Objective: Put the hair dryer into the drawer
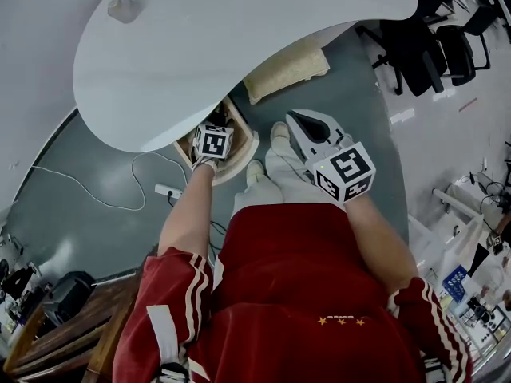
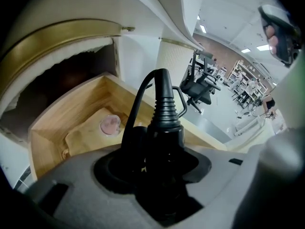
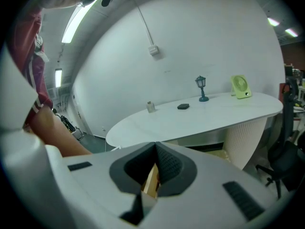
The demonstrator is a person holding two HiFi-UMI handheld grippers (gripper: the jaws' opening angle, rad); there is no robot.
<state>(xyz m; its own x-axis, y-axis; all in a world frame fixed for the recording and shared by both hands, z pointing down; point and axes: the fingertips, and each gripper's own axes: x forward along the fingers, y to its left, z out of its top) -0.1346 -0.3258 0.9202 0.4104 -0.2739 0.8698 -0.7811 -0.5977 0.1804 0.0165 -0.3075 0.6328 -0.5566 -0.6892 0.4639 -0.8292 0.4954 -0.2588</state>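
1. holding the hair dryer (image 2: 164, 123) in the left hand-held gripper (image 2: 159, 156) - jaws set fairly wide around its black body, pads seemingly pressed on either side.
2. gripped with the long axis upright, along the line of the jaws: ribbed cord sleeve toward the camera, black cord (image 2: 136, 104) arching off to the left; cannot see the nozzle end, hidden below the jaws.
3. hanging over the open wooden drawer (image 2: 86, 104) that juts from under the white worktop (image 1: 239, 38); within its walls by the look of it, though cannot tell whether touching the bottom.
4. lying in the drawer's left part, apart from the dryer: a beige cloth-like pad (image 2: 90, 137) with a small round pinkish thing (image 2: 110, 125) on it.
5. held off to the right of the drawer, well apart from it: the right hand-held gripper (image 3: 153, 166), jaws pinched almost together on nothing, only a sliver of wood showing through the slit.
6. judged as late in the task - placing step, with lowering and letting go left to do.
7. hinges on one relation: drawer bottom straight ahead of and below the left hand-held gripper, in line with the dryer's long axis, so probably a short drop or a tilt to lay it flat; left hand nearer by far.
8. worth minding the cord, likely to catch the drawer rim.
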